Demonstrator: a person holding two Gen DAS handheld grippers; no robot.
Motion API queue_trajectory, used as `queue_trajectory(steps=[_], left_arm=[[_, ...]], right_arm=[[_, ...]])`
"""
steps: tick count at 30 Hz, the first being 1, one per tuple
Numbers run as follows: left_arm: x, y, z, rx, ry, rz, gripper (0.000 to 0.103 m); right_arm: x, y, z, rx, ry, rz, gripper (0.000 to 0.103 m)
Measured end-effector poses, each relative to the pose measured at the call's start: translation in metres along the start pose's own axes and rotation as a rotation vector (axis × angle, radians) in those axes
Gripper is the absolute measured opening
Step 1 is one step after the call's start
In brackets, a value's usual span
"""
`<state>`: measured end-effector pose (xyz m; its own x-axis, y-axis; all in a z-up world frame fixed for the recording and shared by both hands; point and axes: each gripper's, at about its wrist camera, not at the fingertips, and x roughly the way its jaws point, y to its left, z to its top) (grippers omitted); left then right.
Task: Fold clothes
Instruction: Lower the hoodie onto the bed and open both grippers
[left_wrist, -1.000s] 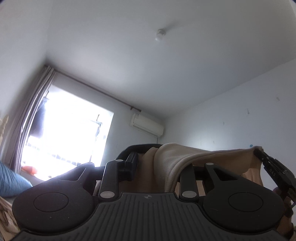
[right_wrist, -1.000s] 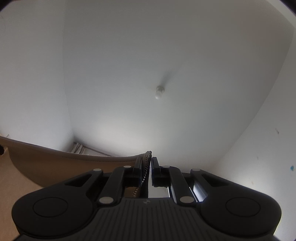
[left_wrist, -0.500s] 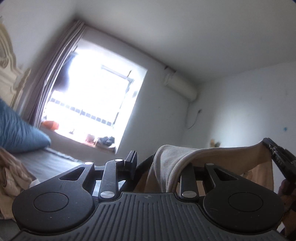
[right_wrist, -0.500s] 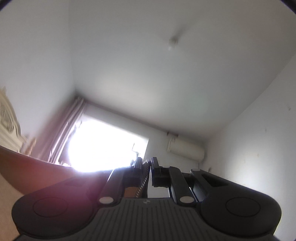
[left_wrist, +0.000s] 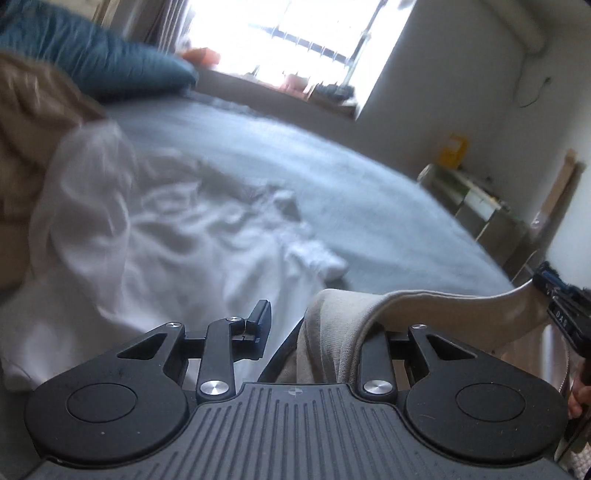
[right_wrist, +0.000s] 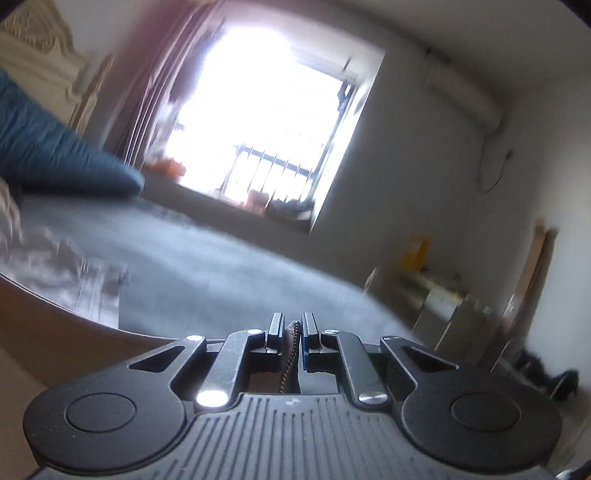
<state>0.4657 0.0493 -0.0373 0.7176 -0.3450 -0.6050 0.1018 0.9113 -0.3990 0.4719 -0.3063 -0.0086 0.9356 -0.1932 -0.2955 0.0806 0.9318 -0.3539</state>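
Observation:
A beige garment (left_wrist: 343, 317) is bunched in my left gripper (left_wrist: 317, 317), which is shut on it; the cloth covers the right finger. From there its hem stretches taut to the right, up to my right gripper (left_wrist: 557, 302). In the right wrist view, my right gripper (right_wrist: 293, 326) is shut on the garment's beaded edge (right_wrist: 291, 343). The rest of the beige garment (right_wrist: 55, 347) sags at the lower left. Both grippers hang low over the grey bed (left_wrist: 332, 177).
A crumpled white garment (left_wrist: 155, 221) lies on the bed just ahead of my left gripper, with tan cloth (left_wrist: 26, 122) and a blue pillow (left_wrist: 96, 62) beyond it. A bright window (right_wrist: 266, 122) stands at the far side, and low shelves (left_wrist: 480, 199) on the right.
Both grippers have swung down from pointing at the ceiling to pointing across the bed, bringing the beige garment down with them. Both grips have held.

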Motion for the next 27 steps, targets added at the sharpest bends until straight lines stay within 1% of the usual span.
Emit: queue_trajectory(steps=[1,2,3,4,5,6,7,8,9,10,11,13,14,15,16,19,20,23,25,27], left_arm=[[0.01,0.006,-0.008,-0.043,0.053,0.0,0.032],[0.019,0.012,-0.016,-0.09,0.1,-0.003,0.037],[0.017,0.013,-0.018,-0.106,0.108,-0.019,0.041],[0.011,0.013,-0.018,-0.114,0.105,-0.039,0.044],[0.006,0.014,-0.016,-0.13,0.113,-0.052,0.049],[0.001,0.015,-0.012,-0.145,0.123,-0.061,0.055],[-0.005,0.014,-0.007,-0.154,0.129,-0.068,0.057],[-0.012,0.013,-0.003,-0.161,0.135,-0.077,0.058],[-0.018,0.012,0.0,-0.166,0.142,-0.087,0.061],[-0.022,0.012,0.002,-0.177,0.149,-0.101,0.063],[-0.025,0.012,0.004,-0.19,0.158,-0.115,0.068],[-0.032,0.011,0.008,-0.215,0.174,-0.143,0.073],[-0.032,0.011,0.008,-0.236,0.198,-0.155,0.079],[-0.032,0.012,0.008,-0.26,0.225,-0.165,0.082],[-0.032,0.012,0.008,-0.283,0.253,-0.175,0.082],[-0.046,0.009,0.007,-0.305,0.24,-0.128,0.082],[-0.055,0.006,0.005,-0.296,0.222,-0.111,0.082],[-0.101,0.0,0.0,-0.234,0.161,-0.11,0.082],[-0.143,-0.001,-0.009,-0.17,0.121,-0.113,0.082],[-0.193,0.0,-0.023,-0.105,0.09,-0.107,0.082]], right_arm=[[0.004,0.013,-0.034,0.003,0.091,0.037,0.01],[0.016,0.024,-0.053,0.002,0.174,0.071,0.01],[0.022,0.025,-0.06,0.016,0.216,0.091,0.01],[0.024,0.024,-0.066,0.035,0.245,0.107,0.013],[0.027,0.023,-0.071,0.054,0.275,0.123,0.014],[0.029,0.022,-0.076,0.074,0.305,0.139,0.018],[0.031,0.02,-0.082,0.093,0.334,0.155,0.035],[0.023,0.01,-0.067,0.127,0.352,0.179,0.044],[0.009,0.0,-0.053,0.153,0.357,0.197,0.055],[-0.005,-0.008,-0.041,0.174,0.36,0.212,0.056],[-0.019,-0.016,-0.029,0.195,0.362,0.227,0.057],[-0.047,-0.031,-0.006,0.237,0.367,0.257,0.064],[-0.058,-0.036,0.003,0.257,0.366,0.275,0.064],[-0.067,-0.037,0.007,0.274,0.365,0.293,0.065],[-0.079,-0.04,0.013,0.3,0.367,0.319,0.067],[-0.116,-0.05,0.029,0.388,0.378,0.409,0.067],[-0.13,-0.055,0.031,0.416,0.383,0.446,0.067],[-0.179,-0.066,0.034,0.492,0.394,0.567,0.067],[-0.22,-0.072,0.036,0.535,0.38,0.657,0.067],[-0.264,-0.086,0.03,0.575,0.356,0.745,0.067]])
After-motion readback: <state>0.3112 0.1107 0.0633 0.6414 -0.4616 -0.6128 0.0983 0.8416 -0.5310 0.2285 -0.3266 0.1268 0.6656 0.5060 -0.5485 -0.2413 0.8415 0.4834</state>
